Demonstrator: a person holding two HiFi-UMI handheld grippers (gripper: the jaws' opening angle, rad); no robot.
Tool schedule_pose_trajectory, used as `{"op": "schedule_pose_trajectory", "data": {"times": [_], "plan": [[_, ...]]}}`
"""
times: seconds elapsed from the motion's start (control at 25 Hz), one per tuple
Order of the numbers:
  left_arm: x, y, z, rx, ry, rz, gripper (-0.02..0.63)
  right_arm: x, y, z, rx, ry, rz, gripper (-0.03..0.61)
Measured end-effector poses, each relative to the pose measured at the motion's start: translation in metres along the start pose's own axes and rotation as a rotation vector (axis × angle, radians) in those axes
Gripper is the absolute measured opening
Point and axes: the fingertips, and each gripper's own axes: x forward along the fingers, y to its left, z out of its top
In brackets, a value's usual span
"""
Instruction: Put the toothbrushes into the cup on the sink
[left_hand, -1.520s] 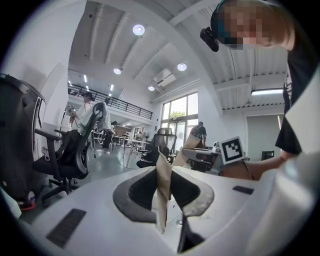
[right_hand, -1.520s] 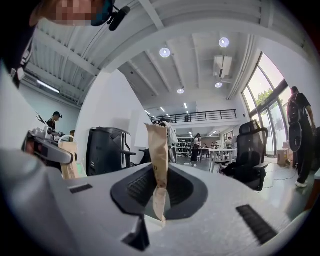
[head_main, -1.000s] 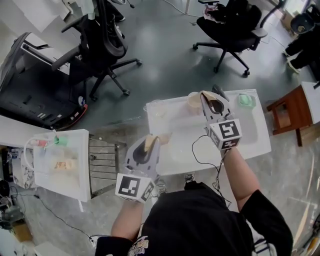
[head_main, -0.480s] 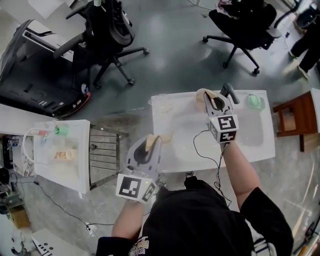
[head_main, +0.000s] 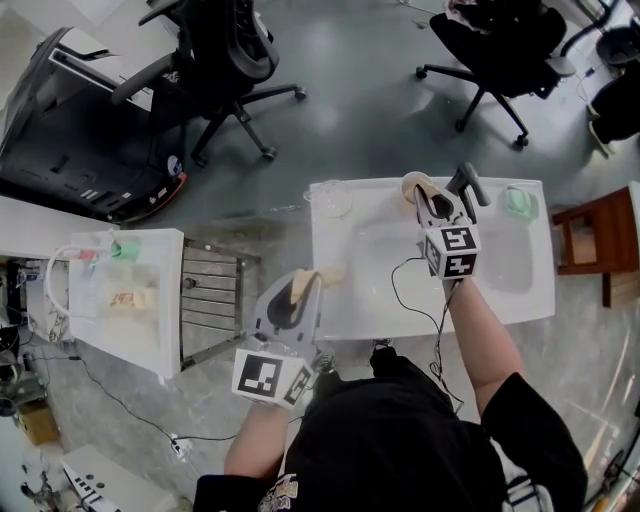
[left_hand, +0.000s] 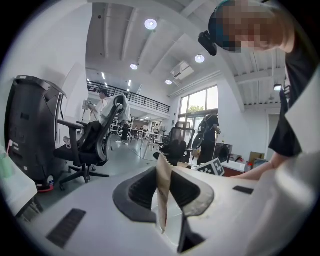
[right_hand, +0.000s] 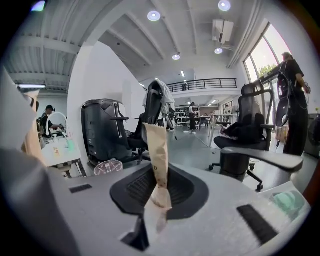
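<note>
White sink (head_main: 500, 290) stands among office chairs. Well left of the cup (head_main: 412, 184), my left gripper (head_main: 299, 286) clamps a wrapped toothbrush (left_hand: 162, 192). Right at the cup, my right gripper (head_main: 433, 203) is opening around a second toothbrush (right_hand: 157, 165); I should keep it upright over the mouth.

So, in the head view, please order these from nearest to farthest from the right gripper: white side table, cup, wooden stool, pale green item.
The right gripper, jaws opening with the wrapped toothbrush between them:
1. cup, right by its jaws
2. pale green item, at the right end of the sink
3. wooden stool, right edge
4. white side table, far left
</note>
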Motion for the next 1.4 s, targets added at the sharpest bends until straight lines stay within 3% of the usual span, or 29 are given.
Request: {"op": "schedule_pose_trajectory", "data": {"times": [0.16,0.28,0.64,1.0,1.4], "plan": [[-0.003,0.003,-0.002,0.001,0.007,0.001,0.066,0.001,0.000,-0.006,0.033,0.006,0.001,0.066],[-0.004,0.003,-0.003,0.005,0.013,-0.011,0.066,0.001,0.002,-0.005,0.045,0.008,0.012,0.108],[-0.013,-0.004,0.010,0.021,-0.012,-0.060,0.066,-0.026,0.015,0.020,0.028,-0.043,0.008,0.181],[-0.029,-0.010,0.022,0.053,-0.052,-0.126,0.066,-0.084,0.032,0.073,-0.014,-0.167,-0.036,0.189],[-0.051,-0.023,0.032,0.074,-0.091,-0.208,0.066,-0.170,0.089,0.134,-0.085,-0.324,0.018,0.160]]}}
